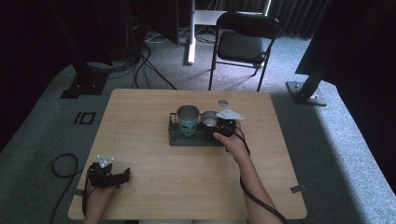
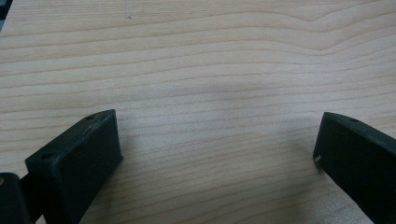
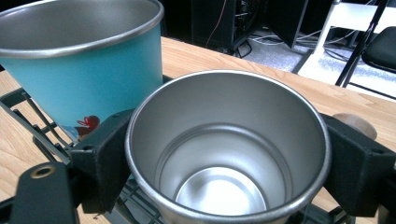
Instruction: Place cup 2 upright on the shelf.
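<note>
The steel cup (image 3: 229, 154) is standing upright in the black wire rack (image 1: 180, 135), its long axis running straight up and its open mouth facing the ceiling, so the bare shiny bottom is showing. The right gripper (image 1: 223, 125) is clasping it, one black jaw pressed against each side of the wall just under the rim. Right beside it, on the rack's left half, a taller teal cup (image 1: 188, 119) with a steel lining is also standing mouth up; in the right gripper view the two rims are sitting very close, though I cannot tell whether they are touching.

The rack is lying a little beyond the middle of the wooden table (image 1: 154, 158), nearer the far edge. The left gripper (image 1: 110, 174) is resting near the near left corner, its jaws spread wide over bare wood grain with nothing between them.

A small round thing (image 1: 222, 102), possibly a wooden knob, is lying close to the far edge behind the rack. Beyond the table a black folding chair (image 1: 245, 42) is standing on grey carpet, with cables (image 1: 144, 65) trailing across the floor and dark curtains behind.
</note>
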Demonstrator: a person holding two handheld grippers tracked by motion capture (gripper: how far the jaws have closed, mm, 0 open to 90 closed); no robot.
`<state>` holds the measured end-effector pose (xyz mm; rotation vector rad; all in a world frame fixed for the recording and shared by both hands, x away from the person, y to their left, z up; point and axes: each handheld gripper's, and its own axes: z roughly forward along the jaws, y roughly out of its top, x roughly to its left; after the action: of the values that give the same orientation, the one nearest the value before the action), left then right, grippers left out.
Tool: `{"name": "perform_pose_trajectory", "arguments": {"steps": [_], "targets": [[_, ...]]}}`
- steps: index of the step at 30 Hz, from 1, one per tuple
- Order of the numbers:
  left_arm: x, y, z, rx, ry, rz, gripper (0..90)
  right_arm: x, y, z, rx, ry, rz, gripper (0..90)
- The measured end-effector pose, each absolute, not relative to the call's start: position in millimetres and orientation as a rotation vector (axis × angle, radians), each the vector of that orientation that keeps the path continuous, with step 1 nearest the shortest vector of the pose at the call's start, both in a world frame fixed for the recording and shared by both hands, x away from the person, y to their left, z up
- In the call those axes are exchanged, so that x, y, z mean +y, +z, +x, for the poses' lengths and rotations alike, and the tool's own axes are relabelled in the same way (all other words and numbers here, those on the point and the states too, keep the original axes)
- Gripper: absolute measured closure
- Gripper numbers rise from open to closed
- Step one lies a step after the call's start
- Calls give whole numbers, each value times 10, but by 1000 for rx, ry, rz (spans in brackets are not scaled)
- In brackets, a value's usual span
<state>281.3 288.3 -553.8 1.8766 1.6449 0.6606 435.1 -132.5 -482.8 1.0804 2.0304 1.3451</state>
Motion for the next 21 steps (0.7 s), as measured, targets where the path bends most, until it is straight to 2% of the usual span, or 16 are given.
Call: {"name": "perform_pose_trajectory", "arguments": {"steps": [21], "targets": [[2883, -5537, 2813, 1644, 661, 1878, 13, -1442, -4805, 4322, 2044, 1398, 1061, 121]]}}
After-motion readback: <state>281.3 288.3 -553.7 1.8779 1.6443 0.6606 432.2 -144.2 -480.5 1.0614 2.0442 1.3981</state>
